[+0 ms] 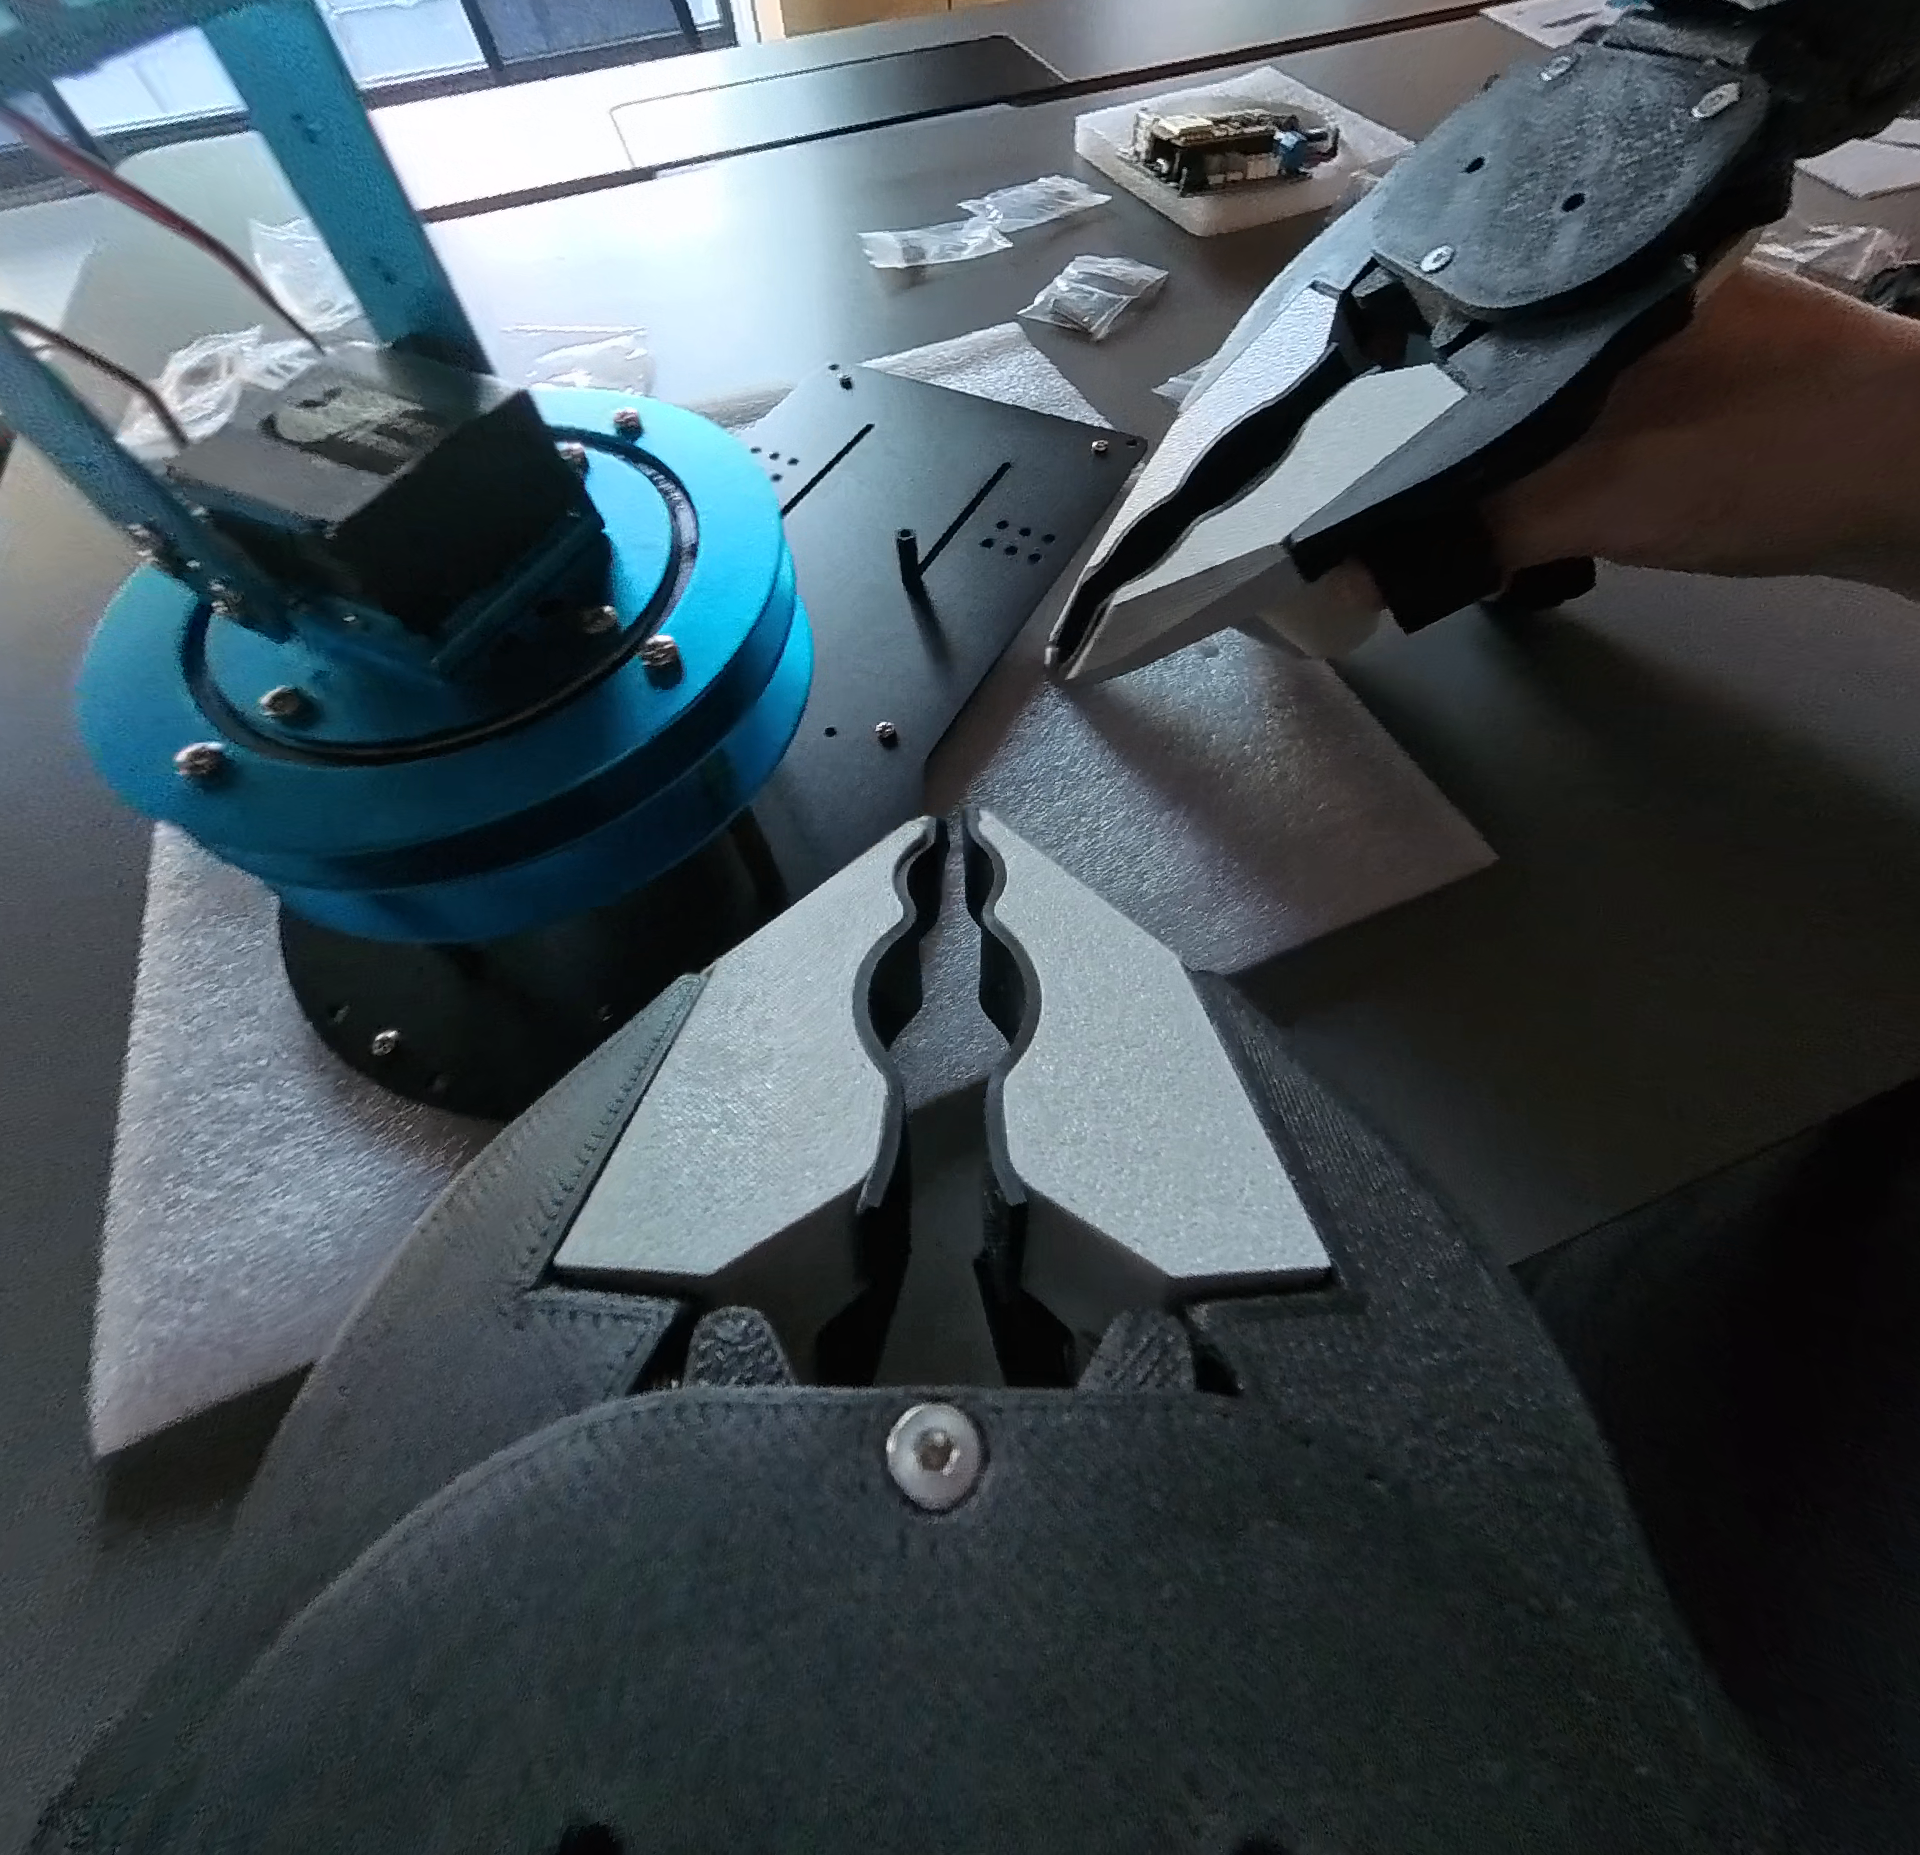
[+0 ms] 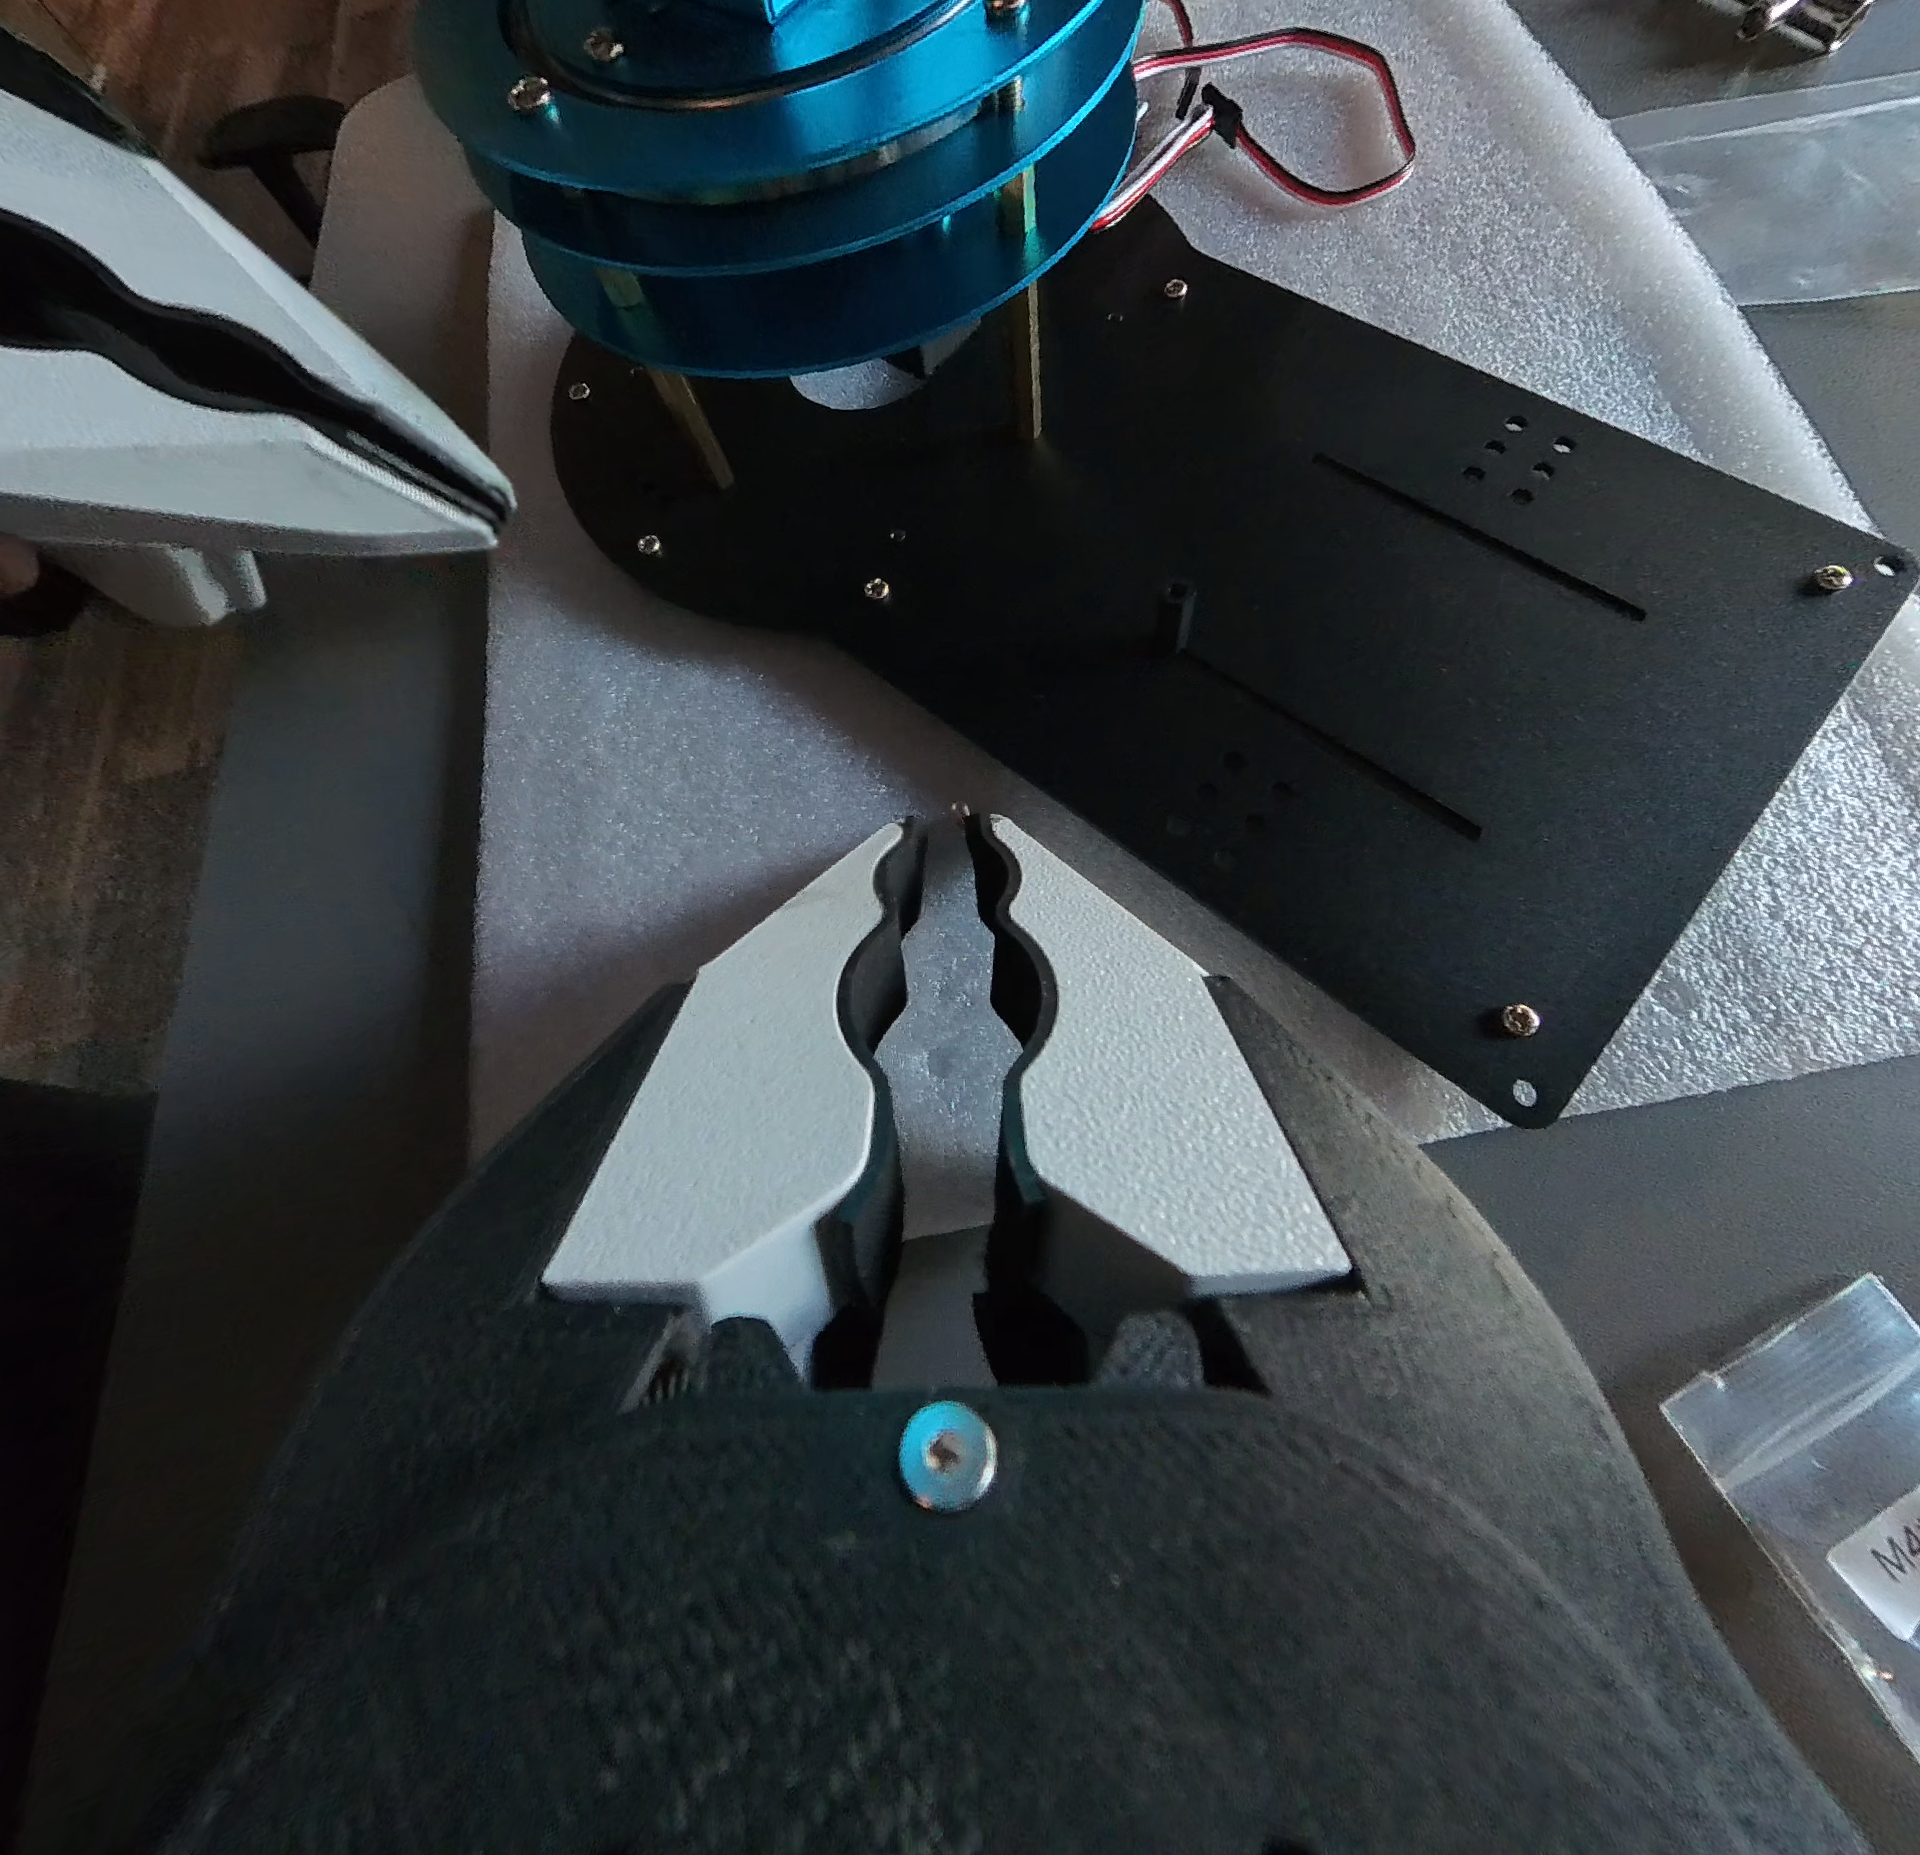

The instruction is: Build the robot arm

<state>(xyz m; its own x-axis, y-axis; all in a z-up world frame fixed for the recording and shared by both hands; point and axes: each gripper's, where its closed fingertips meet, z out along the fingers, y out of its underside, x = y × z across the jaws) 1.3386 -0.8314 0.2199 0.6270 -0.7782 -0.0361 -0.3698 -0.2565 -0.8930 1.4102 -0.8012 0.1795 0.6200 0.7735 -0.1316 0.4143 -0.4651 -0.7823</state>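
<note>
A blue round turntable (image 1: 717, 662) with a black servo on top stands on posts on a black metal plate (image 1: 935, 517), which lies on a white foam sheet (image 1: 1195, 766). My left gripper (image 1: 954, 826) is shut and empty, with its tips just over the near edge of the plate beside the turntable. My right gripper (image 2: 945, 826) is nearly shut, with a tiny silver screw (image 2: 961, 813) at its tips, low over the foam by the plate's edge (image 2: 1351, 714). The right gripper (image 1: 1062, 662) also shows in the left wrist view, and the left gripper (image 2: 497, 504) in the right wrist view.
A short black standoff (image 2: 1177, 610) rises from the plate. Red, white and black servo wires (image 2: 1351, 112) loop behind the turntable (image 2: 790, 174). Small clear bags (image 1: 935, 236) and a circuit board on white foam (image 1: 1216, 153) lie farther off. Another bag (image 2: 1818, 1442) lies at the right. About 9 cm separates my left fingertips from my right.
</note>
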